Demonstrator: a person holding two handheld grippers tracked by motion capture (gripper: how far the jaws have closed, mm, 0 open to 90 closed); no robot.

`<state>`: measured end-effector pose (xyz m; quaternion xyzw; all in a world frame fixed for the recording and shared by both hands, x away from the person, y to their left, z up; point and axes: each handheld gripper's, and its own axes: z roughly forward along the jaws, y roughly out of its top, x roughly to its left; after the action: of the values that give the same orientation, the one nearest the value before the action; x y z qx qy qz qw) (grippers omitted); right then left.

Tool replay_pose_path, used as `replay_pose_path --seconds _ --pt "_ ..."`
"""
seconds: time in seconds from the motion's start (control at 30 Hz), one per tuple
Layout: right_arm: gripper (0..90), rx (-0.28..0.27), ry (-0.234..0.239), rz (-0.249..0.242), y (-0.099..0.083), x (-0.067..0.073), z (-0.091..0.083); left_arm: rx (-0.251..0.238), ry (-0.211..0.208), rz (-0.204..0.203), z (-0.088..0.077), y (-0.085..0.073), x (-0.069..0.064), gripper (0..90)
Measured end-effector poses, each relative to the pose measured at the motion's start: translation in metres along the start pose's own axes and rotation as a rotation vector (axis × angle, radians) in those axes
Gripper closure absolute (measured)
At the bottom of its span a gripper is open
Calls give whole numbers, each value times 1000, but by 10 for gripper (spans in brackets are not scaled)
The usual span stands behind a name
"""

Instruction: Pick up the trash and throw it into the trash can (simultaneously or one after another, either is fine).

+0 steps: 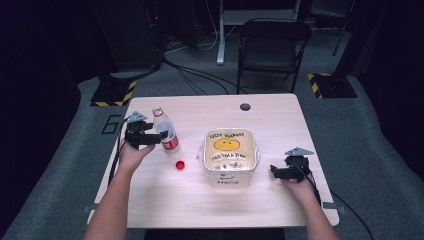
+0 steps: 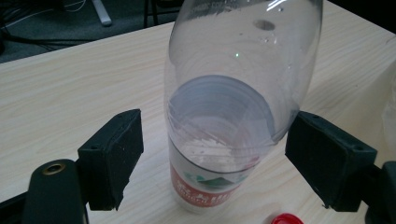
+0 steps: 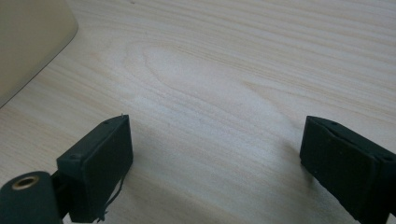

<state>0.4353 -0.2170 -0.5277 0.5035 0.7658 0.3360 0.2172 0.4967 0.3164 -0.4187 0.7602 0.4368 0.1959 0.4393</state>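
A pale wood-grain table (image 1: 280, 200) sits in the middle of a dim room, brightly lit from above while everything around it falls into shadow. There's a small round grommet hole (image 1: 245, 107) near its far edge. Grey carpet (image 1: 380, 165) spreads underneath on all sides. Beyond the far edge stands a black folding chair (image 1: 272, 47), empty, facing the table. Two stand bases with yellow-and-black hazard stripes (image 1: 114, 93) (image 1: 331, 85) flank it, one far left, one far right. Black cables (image 1: 200, 77) snake across the floor toward a white post (image 1: 220, 35) at the back.
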Motion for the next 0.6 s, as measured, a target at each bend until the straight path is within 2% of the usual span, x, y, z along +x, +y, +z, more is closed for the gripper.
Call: replay_pose_path --seconds 0.17,0.27,0.6 --pt "87 -1 0 0 0 0 0 10 -9 -13 8 -1 -1 190" --pt "87 0 0 0 0 0 0 18 -1 0 11 -1 -2 190" --pt "87 0 0 0 0 0 0 -5 9 -12 18 -2 -2 207"
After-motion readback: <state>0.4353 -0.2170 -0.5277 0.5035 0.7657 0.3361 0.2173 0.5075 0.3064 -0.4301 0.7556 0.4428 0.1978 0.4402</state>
